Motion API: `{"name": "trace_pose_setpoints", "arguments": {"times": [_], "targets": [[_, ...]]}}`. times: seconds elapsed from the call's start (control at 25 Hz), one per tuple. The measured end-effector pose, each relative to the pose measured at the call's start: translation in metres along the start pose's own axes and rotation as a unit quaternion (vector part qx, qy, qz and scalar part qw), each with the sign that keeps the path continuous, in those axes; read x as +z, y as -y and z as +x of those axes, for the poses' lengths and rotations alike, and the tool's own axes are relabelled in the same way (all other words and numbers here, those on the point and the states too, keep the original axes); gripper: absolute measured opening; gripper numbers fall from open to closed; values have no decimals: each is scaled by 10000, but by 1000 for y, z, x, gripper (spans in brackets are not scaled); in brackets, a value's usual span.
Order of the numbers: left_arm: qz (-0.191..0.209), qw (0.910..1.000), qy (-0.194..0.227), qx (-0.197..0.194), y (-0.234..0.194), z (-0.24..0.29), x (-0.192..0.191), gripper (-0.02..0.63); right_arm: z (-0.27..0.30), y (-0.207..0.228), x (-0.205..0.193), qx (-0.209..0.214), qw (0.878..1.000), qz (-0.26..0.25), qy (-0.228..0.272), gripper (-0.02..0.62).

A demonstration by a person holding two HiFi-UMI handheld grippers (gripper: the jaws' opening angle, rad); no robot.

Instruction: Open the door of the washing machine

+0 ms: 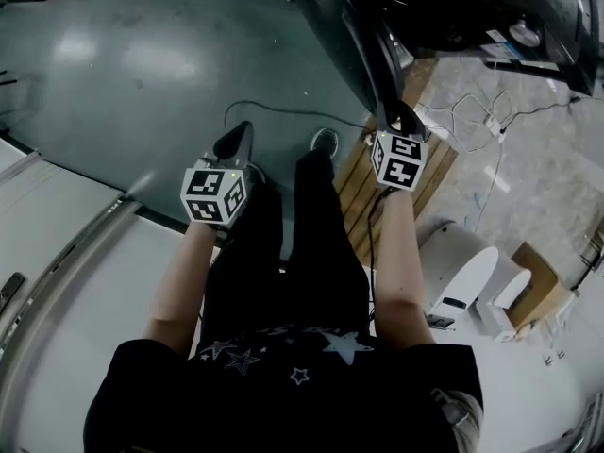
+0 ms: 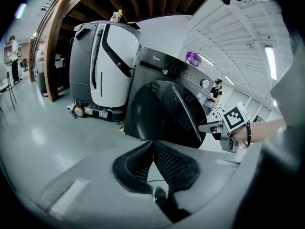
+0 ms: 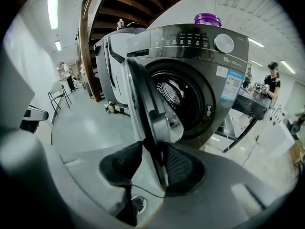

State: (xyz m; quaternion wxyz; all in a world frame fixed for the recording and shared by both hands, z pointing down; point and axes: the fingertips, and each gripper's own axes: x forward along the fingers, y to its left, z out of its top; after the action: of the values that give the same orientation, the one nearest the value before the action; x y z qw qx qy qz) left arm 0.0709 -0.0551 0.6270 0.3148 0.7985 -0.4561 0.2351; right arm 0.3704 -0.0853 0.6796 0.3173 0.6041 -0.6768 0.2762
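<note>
The dark grey washing machine (image 3: 209, 66) stands with its round door (image 3: 147, 99) swung out, so the drum opening (image 3: 183, 97) shows. My right gripper (image 3: 152, 151) has the door's free edge between its pads, and both pads press on it. In the head view the right gripper (image 1: 396, 111) sits at the door's (image 1: 349, 45) lower edge. My left gripper (image 1: 241, 130) hangs to the left over the floor, its pads meeting with nothing between them. From the left gripper view the door (image 2: 162, 109) shows its dark outer face, and the right gripper (image 2: 212, 127) is at its rim.
A white and black floor machine (image 2: 100, 61) is parked behind the washer. A purple bottle (image 3: 207, 19) stands on the washer's top. A wooden pallet (image 1: 377, 187) lies under the washer, a cable (image 1: 283, 111) runs over the floor, and a white device (image 1: 462, 272) sits to the right. People stand far off.
</note>
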Motion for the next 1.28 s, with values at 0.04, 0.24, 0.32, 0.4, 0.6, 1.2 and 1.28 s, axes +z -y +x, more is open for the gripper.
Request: {"name": "trace_pose_setpoints", "arguments": {"times": [0.04,0.24,0.32,0.4,0.6,1.2,1.28], "targets": [[-7,10000,-9,4,-3,-2,-3,12,-1,-7,-2,20,10000,18,6,143],[-96,9999,34,53,-14,-15,-11,12,-10,-40,-11,131,9999,76,-3,137],[-109,9999,51,50,-16,-20,-14,12,-13,-54,-15,188,9998,100,-57,132],[-122,9999,67,63,-20,-24,-17,12,-15,-68,-18,267,9995,107,-103,130],[-259,9994,132,167,-38,-37,-28,12,-19,-109,-25,495,9987,-24,-154,125],[-694,9945,374,695,-102,-106,-57,12,-19,-254,-17,1457,9888,-212,-254,120],[-773,9932,392,784,-112,-115,-64,12,-16,-268,-14,1467,9888,-139,-244,120]]}}
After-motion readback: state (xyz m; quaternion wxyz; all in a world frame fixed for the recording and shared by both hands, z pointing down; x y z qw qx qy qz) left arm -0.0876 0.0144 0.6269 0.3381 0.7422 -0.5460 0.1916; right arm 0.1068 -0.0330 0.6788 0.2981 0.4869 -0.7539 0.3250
